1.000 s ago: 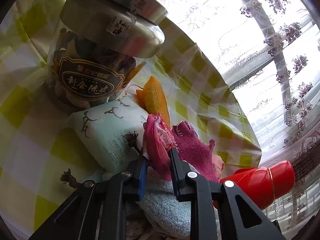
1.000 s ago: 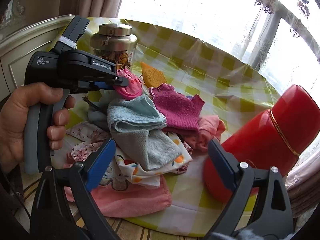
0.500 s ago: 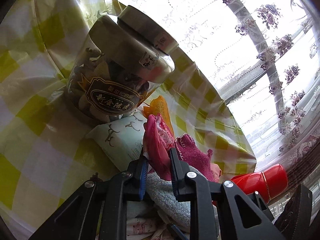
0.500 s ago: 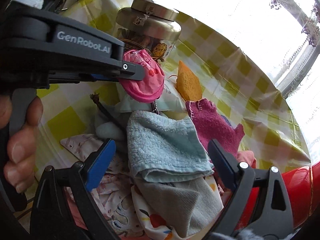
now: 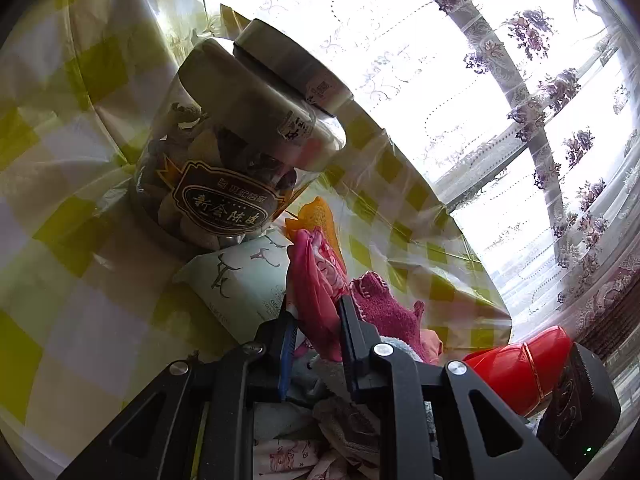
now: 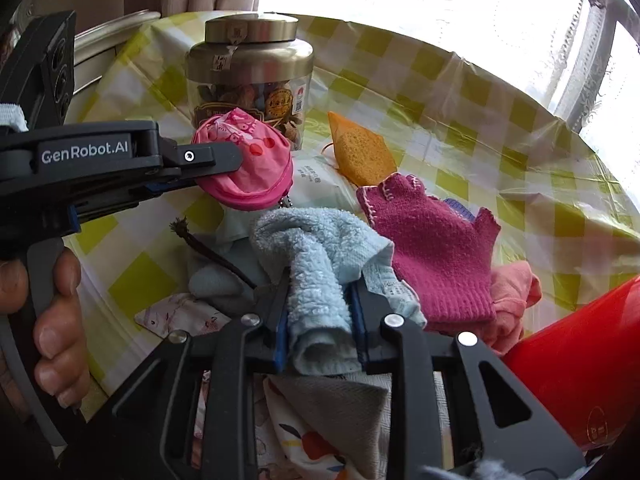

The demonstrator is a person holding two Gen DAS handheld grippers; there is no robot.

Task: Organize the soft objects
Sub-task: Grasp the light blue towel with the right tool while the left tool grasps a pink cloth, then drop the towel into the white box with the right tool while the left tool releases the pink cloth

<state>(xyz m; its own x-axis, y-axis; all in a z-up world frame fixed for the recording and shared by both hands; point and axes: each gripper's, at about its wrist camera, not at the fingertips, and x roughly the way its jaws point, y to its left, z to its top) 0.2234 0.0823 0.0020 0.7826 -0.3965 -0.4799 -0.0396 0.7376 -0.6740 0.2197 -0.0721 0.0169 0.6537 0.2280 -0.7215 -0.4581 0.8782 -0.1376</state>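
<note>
While clamping: pouch [image 5: 316,280], towel [image 6: 320,264].

A pink pouch [image 6: 250,168] is held aloft; a light-blue towel [image 6: 320,264] bunches atop the cloth pile.

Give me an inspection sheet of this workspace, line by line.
Surface: round table under a yellow-and-white checked plastic cover.
Job's things: pink pouch held above the pile; light blue towel; magenta knit glove; peach cloth; grey cloth; printed cloths.
Clutter: metal-lidded jar, orange sponge, tissue pack, red flask.
Grippers: left gripper shut on the pouch; right gripper shut on the towel.
Cables: nothing seen.
Surroundings: window with lace curtain.
</note>
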